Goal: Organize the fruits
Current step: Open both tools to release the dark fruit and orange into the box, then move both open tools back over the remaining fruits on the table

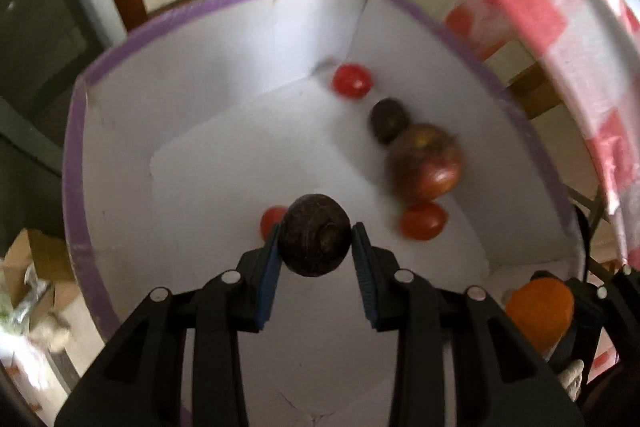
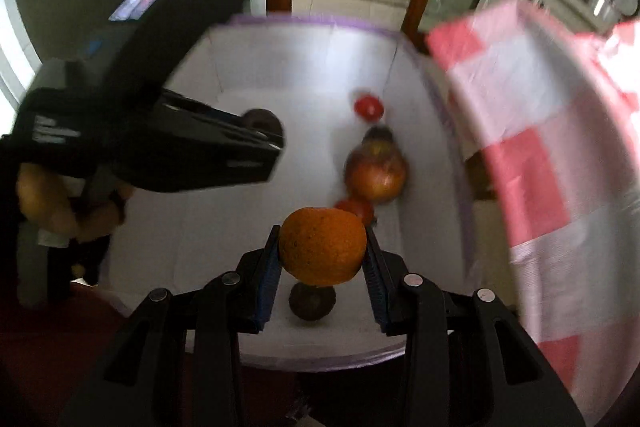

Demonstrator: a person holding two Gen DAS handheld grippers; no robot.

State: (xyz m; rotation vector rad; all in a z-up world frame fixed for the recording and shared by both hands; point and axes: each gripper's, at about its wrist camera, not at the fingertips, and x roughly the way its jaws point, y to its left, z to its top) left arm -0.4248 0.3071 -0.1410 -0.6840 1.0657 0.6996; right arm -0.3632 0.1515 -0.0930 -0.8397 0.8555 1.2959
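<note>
Step in hand, as judged: both grippers over the box (image 1: 80,131), each carrying a fruit to set down inside

- Left gripper (image 1: 315,245): jaws closed tight on a dark round fruit (image 1: 314,241), held above the box floor, near its front
- Right gripper (image 2: 322,253): jaws closed tight on an orange (image 2: 323,247), held above the floor at the right side of the box

Doing it well: lower each fruit until close to the floor before letting go, since round fruit will roll; aim for bare floor, the left half being free; keep the orange off the loose dark fruit (image 2: 312,301) right below it; keep the two grippers apart, as they sit close together

Count, fruit lying in the box:
- Tomatoes, small, red: three, at the back (image 1: 352,81), front right (image 1: 424,221) and one part hidden behind the left jaw (image 1: 272,219)
- Apple (image 1: 426,163): one, right side
- Dark fruit: two loose, one (image 1: 388,120) touching the apple's far side, one under the orange

Count, held: one dark fruit, one orange

Beside the box: red-and-white cloth (image 1: 560,39), one
</note>
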